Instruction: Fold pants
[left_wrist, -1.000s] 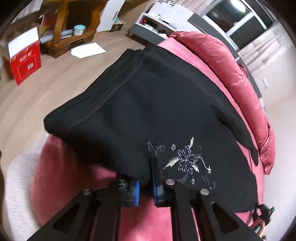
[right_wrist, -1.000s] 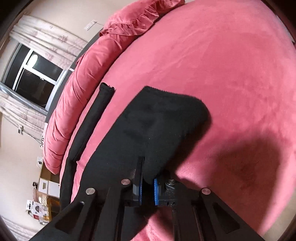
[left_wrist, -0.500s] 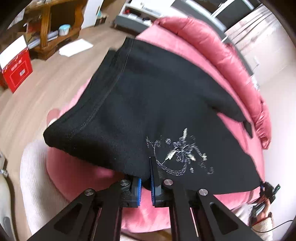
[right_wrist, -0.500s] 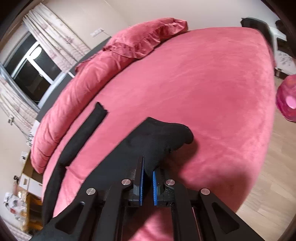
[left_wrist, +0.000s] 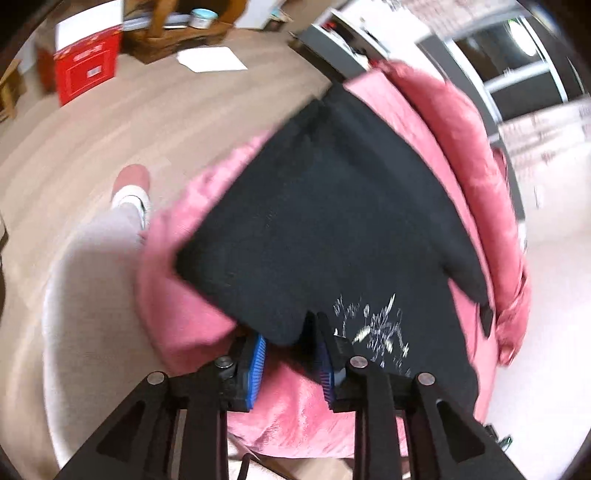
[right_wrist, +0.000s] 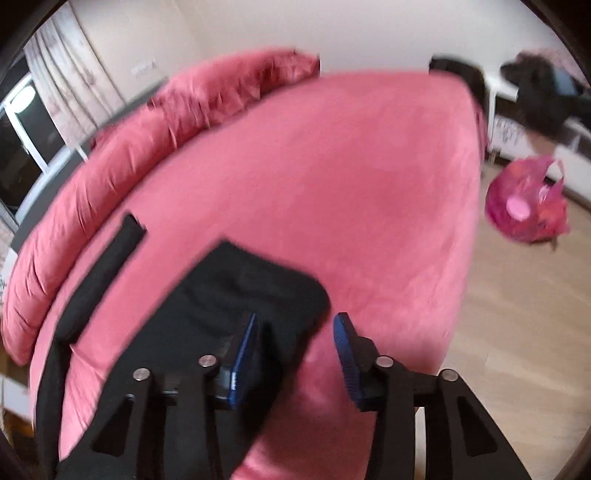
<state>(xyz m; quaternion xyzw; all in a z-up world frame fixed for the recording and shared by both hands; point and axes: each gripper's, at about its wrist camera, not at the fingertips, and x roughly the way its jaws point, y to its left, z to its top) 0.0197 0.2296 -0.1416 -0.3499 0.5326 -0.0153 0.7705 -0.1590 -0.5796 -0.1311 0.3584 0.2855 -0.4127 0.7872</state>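
Both claws have just been opening. Left gripper (left_wrist: 290, 354): its ribbed blue pads (left_wrist: 257, 360) are parted, a rounded fold of the black pants (left_wrist: 332, 206) hanging slack between them, unpinched. Right gripper (right_wrist: 295, 354): its pads are spread wider, with nothing clamped. Soft, matte fleece with silvery floral embroidery (left_wrist: 376, 328) is spread flat over the plush pink velvet bed (right_wrist: 332, 177), lower centre in both views.
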